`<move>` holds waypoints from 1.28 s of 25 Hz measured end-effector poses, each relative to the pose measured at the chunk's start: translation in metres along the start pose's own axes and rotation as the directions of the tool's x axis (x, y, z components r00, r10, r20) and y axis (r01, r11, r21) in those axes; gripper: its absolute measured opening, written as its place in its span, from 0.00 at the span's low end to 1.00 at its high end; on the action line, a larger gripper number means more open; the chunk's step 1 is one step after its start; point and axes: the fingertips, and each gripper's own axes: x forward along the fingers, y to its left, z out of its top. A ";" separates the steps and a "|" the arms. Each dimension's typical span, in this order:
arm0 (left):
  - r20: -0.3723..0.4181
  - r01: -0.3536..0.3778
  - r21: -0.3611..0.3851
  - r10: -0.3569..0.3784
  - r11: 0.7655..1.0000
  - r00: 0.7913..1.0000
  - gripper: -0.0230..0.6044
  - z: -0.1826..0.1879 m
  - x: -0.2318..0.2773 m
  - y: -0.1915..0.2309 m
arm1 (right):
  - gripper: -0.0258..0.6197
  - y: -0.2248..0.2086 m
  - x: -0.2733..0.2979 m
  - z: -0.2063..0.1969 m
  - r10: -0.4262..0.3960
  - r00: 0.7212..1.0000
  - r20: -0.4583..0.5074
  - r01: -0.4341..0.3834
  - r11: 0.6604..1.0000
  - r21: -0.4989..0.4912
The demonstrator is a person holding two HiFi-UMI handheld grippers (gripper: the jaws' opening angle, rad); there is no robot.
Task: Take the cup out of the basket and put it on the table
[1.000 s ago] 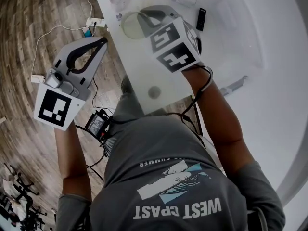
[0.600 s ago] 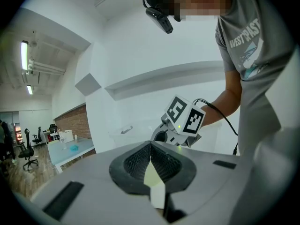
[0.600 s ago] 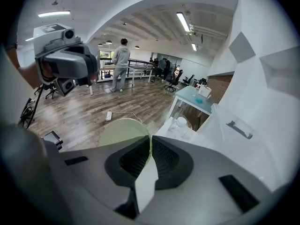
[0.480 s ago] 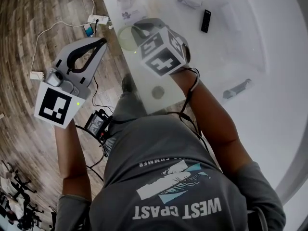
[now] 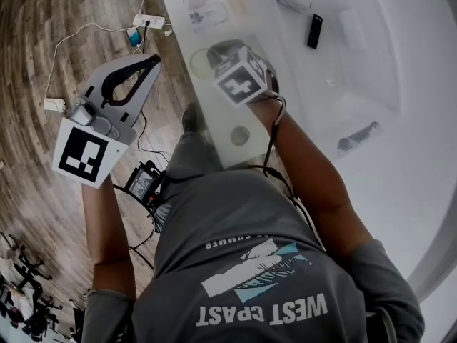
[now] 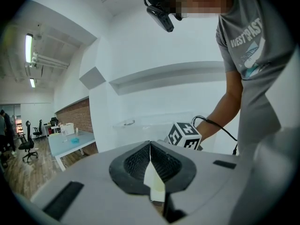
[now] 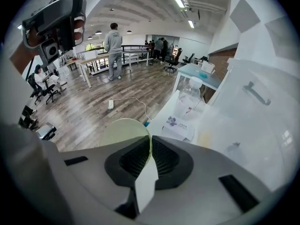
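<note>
1. L side: you're holding the left gripper [image 6: 150, 146] off the table's [image 5: 214, 120] left edge, over the wood floor. Its jaws are pressing together w/ nothing between them.
2. Cup: the cup [image 7: 123, 134], pale green, is sitting at the table's left edge. The right gripper [image 7: 151, 142] is pinching its wall w/ jaws closed on it. Can't tell if the base is touching the table.
3. Progress: no basket is showing in any view, so I'm judging the lift-out done. What's left is prob. setting the cup down and letting go.
4. Count: 2 grippers, 1 cup. Further right on the table you're also seeing:
   - 1 printed card [image 5: 207, 14] by the far edge
   - 1 small round dark item [image 5: 240, 136] by the near edge
   - 1 black remote-like bar [image 5: 314, 31]
   - 1 long dark item [image 5: 359, 136]
</note>
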 end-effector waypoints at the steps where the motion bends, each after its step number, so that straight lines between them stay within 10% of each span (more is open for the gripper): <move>1: -0.002 0.001 -0.002 -0.001 1.000 1.000 0.05 -0.002 0.000 0.000 | 0.09 0.001 0.003 -0.002 0.004 1.000 -0.004 -0.004 1.000 0.007; 32: -0.017 0.038 -0.027 -0.039 0.999 0.999 0.05 -0.018 0.013 0.001 | 0.09 0.008 0.045 -0.062 0.151 0.978 -0.145 -0.107 0.957 0.271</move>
